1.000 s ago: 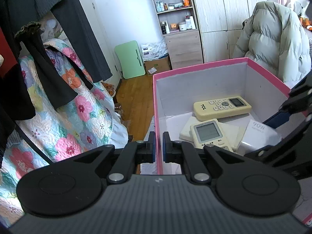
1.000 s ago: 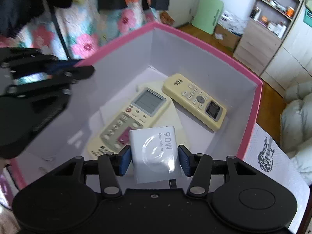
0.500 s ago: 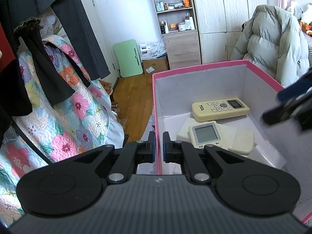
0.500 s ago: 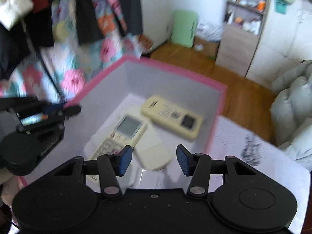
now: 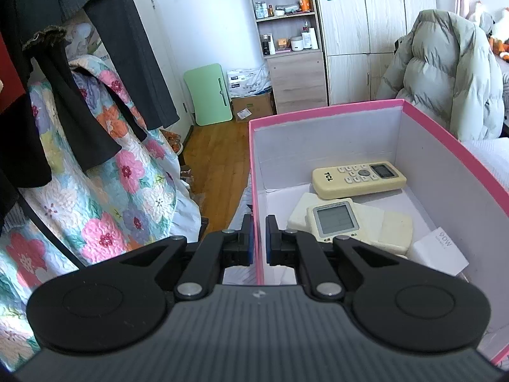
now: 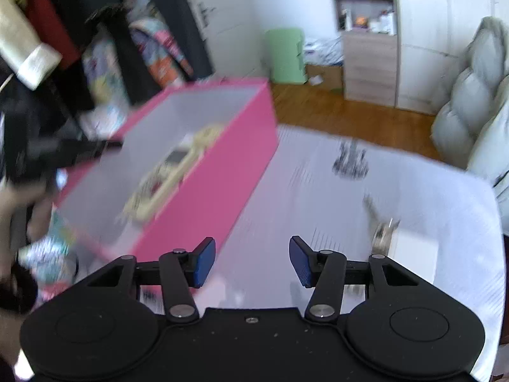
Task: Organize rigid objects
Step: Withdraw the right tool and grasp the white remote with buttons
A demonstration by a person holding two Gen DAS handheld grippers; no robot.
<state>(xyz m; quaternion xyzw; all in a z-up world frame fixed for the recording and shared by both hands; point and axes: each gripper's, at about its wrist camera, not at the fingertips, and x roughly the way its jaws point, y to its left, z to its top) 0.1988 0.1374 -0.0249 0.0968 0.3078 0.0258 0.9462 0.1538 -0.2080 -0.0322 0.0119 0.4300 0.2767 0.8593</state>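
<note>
A pink box (image 5: 445,133) holds a cream TCL remote (image 5: 358,179), a remote with a grey screen (image 5: 334,221) on a cream pad, and a white 90W charger box (image 5: 440,250) at its right side. My left gripper (image 5: 259,242) is shut on the box's near left wall. My right gripper (image 6: 251,261) is open and empty, over the white table to the right of the pink box (image 6: 210,172). The view is blurred. A white flat item (image 6: 413,254) and a small grey object (image 6: 380,226) lie on the table to the right.
A floral quilt (image 5: 105,191) and dark clothes (image 5: 63,102) hang at the left. A puffy grey coat (image 5: 445,73) sits at the right. A wooden floor, a green board (image 5: 211,94) and shelves (image 5: 286,16) are beyond the table.
My right gripper let go of the white charger box inside the pink box, opened, and pulled back up and to the right. My left gripper kept its hold on the wall.
</note>
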